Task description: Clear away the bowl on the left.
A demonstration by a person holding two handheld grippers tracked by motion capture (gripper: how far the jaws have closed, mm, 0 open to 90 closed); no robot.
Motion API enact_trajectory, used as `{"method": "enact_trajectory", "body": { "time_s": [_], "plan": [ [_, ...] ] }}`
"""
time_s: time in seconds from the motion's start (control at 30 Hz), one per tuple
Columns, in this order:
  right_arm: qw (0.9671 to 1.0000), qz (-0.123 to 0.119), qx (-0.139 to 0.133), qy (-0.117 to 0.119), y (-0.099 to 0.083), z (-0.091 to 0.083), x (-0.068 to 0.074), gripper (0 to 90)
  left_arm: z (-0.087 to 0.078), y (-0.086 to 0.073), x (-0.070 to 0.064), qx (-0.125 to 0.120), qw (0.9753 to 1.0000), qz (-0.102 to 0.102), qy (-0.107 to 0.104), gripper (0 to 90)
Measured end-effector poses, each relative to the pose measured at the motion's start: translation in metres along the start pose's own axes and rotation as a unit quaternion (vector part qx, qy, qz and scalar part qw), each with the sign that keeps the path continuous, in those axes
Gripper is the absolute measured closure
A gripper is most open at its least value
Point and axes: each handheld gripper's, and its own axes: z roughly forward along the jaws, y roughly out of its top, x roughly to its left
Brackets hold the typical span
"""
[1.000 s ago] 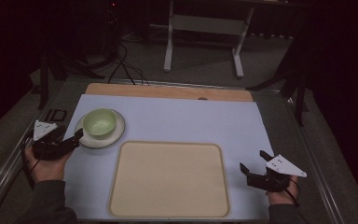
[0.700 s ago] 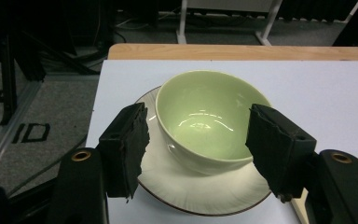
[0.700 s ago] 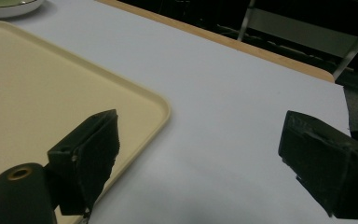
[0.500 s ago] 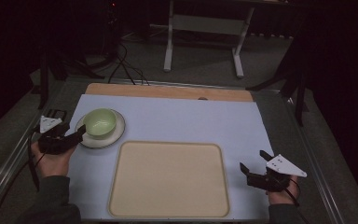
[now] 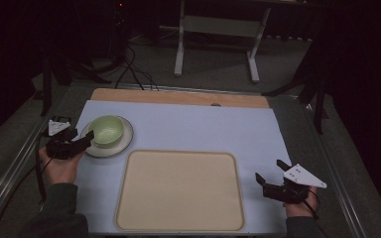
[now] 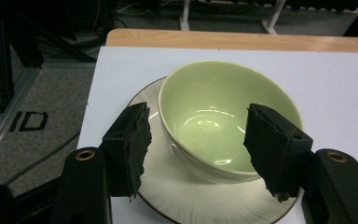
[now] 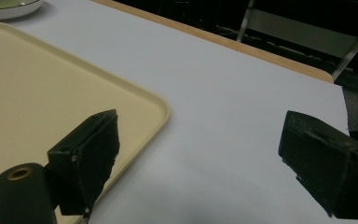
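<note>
A pale green bowl [image 5: 105, 130] sits on a white ribbed plate [image 5: 122, 143] at the left of the light blue mat. My left gripper [image 5: 86, 140] is open at the plate's left edge, pointing at the bowl. In the left gripper view, the bowl [image 6: 214, 112] fills the gap ahead of the left gripper [image 6: 198, 149]; one jaw hangs over the plate [image 6: 168, 196] outside the bowl's wall, the other sits in front of its right side. Nothing is held. My right gripper [image 5: 269, 171] rests open at the mat's right front, beside the tray; the right gripper [image 7: 209, 163] has bare mat between its jaws.
A large cream tray [image 5: 178, 191] lies empty at the front centre; its corner [image 7: 51, 93] is left of the right gripper. A wooden strip [image 5: 178, 97] borders the mat's far edge. Metal rails run along both table sides. A stand's white legs are on the floor beyond.
My left gripper has moved forward and slightly right, closing in on the bowl and plate. The right gripper has stayed where it was.
</note>
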Motion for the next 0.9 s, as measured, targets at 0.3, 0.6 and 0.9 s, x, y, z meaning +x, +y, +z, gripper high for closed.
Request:
{"method": "enact_trajectory", "body": {
  "time_s": [0.3,0.6,0.9],
  "plan": [
    [1.0,0.0,-0.001,0.0,0.0,0.0,0.0,12.1,0.015,-0.001,0.001,0.02,0.9998,-0.009,0.005,42.3],
    [1.0,-0.001,-0.002,0.0,0.0,0.0,0.0,12.0,0.032,-0.004,-0.002,0.04,0.9991,-0.015,0.006,43.1],
    [1.0,-0.003,-0.003,0.002,0.0,0.0,0.0,12.0,0.046,-0.009,-0.005,0.069,0.9973,-0.018,0.015,42.7]
  ]
}}
